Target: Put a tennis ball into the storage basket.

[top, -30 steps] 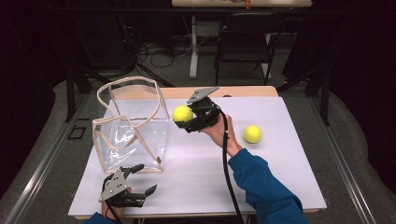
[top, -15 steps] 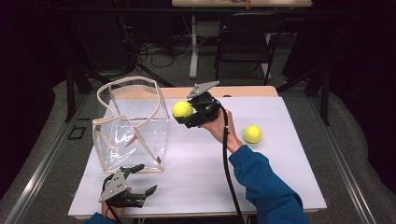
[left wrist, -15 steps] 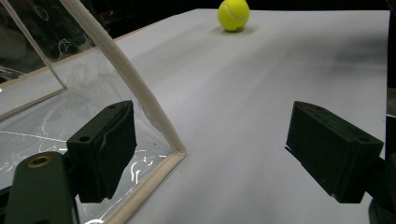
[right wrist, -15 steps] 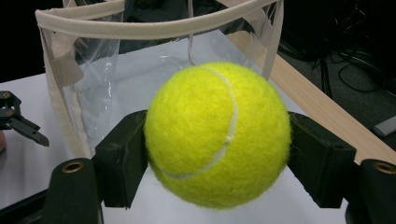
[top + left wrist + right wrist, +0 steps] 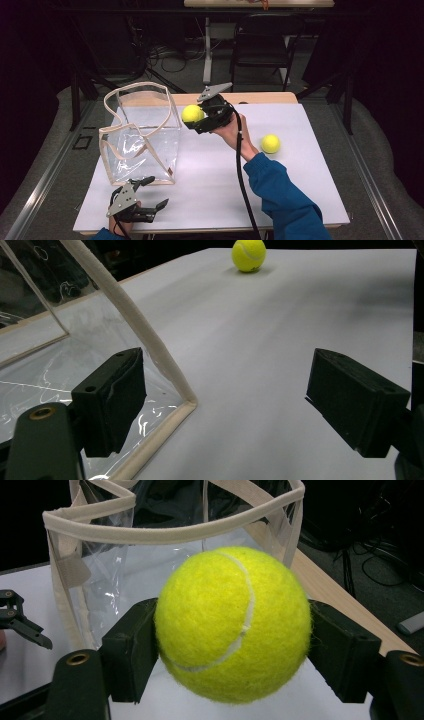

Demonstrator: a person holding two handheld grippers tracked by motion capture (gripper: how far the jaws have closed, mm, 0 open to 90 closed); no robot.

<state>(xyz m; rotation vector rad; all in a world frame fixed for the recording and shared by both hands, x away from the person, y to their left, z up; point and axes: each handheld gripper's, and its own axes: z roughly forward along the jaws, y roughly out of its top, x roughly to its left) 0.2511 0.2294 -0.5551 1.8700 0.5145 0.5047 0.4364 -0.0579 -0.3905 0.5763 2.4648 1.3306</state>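
The right tongs (image 5: 194,119) are clamped on a tennis ball (image 5: 192,113), one black pad pressing each side of it, and hold it in the air just beside the upper rim of the clear bag (image 5: 142,135). In the right gripper view the ball (image 5: 232,622) is bright yellow-green and fuzzy, with a pale curved seam running down its face; the bag's cream-trimmed mouth (image 5: 165,532) stands open right behind it. The left tongs (image 5: 150,192) rest low at the near edge of the white counter (image 5: 215,185), jaws spread wide with nothing between them, close to the bag's near bottom corner. In the left gripper view one pad (image 5: 112,400) sits against the bag's clear wall beside a cream edge strip (image 5: 135,325); whether it touches the plastic is hard to tell. A second tennis ball (image 5: 270,143) lies on the counter well to the right, apart from both tongs. The clear walls of the bag show glare and creases, so its inside is hard to read. The blue sleeve (image 5: 282,195) is cut off at the bottom of the high view
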